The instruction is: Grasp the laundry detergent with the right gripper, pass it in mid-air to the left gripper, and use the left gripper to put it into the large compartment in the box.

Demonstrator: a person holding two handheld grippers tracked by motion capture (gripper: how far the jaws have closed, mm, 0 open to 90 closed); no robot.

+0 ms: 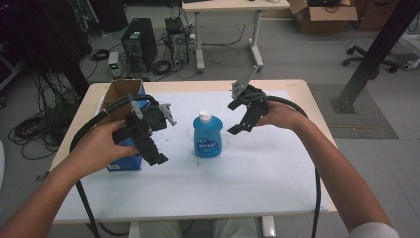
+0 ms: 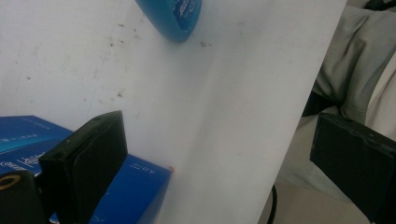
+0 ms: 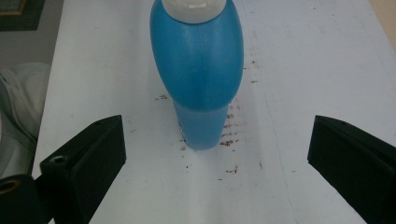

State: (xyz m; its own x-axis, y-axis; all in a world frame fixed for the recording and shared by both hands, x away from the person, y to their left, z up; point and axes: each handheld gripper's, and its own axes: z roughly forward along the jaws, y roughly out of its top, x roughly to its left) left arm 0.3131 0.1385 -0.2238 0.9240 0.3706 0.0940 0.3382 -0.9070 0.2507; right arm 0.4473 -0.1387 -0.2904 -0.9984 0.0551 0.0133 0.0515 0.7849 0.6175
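The right gripper [image 1: 242,113], a black two-jaw tool held in the person's right hand [image 1: 280,115], hangs above the table with its jaws spread wide and nothing between them. In the right gripper view [image 3: 217,163] the two black jaws stand far apart at the lower corners, and the blue plastic bottle with a white cap [image 3: 198,70] stands upright ahead of them, centred in the gap but clear of both jaws. Small brown specks lie on the white table cover [image 3: 303,70] around the bottle's base.

The left gripper [image 1: 151,144], also black and held in the person's left hand [image 1: 99,146], is likewise spread open and holds nothing. It hovers just left of the bottle [image 1: 207,135] and over the edge of a blue cardboard box [image 1: 126,161]. In the left gripper view [image 2: 219,154] its jaws are wide apart: one sits above the blue box [image 2: 130,191], the other reaches past the table's near edge, above the person's pale trousers [image 2: 355,56]. The rounded bottom of the bottle [image 2: 170,16] shows at the top of that view, well away from the jaws.

The bottle stands near the middle of the white-covered wooden table [image 1: 297,87], between the two grippers and touching neither. An open brown carton [image 1: 119,91] sits behind the blue box at the table's left side.
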